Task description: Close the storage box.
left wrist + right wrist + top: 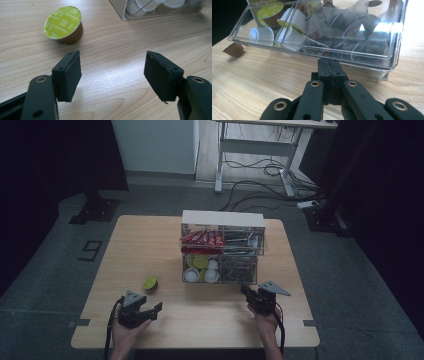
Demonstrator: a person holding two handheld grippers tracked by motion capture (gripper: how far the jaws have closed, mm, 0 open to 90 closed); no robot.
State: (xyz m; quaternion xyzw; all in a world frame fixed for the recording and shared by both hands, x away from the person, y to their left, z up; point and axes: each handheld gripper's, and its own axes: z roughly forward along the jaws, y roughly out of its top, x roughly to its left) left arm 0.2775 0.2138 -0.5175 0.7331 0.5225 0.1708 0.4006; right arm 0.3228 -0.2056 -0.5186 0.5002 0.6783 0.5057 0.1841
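**Left gripper lining up on a loose coffee capsule beside the organiser**

Nearest the person, the left gripper (pixel 112 72) is hovering low over the wooden table (pixel 150 240) with its jaws standing wide apart and nothing between them. Just beyond its left pad, the coffee capsule (pixel 63 25) with the lime-green foil lid is sitting on the table, tipped a little, in front of the clear organiser (pixel 222 247) and off its left corner. It looks as if the capsule is the thing to pick up. To do that well, the gripper is going to need swinging toward the capsule until the brown cup sits between the pads, then closing on the sides below the foil rim, gently, since the shell could dent or skid.

The right gripper (pixel 329 72) is resting with its jaws pressed together, empty, its tips just at the organiser's front wall.

Behind that wall, white pods (pixel 262 33) and pyramid tea bags (pixel 342 32) are lying in separate compartments; glare and overlap are making their number unreadable. The red sachets (pixel 200 238) on the upper tier are too small to read.
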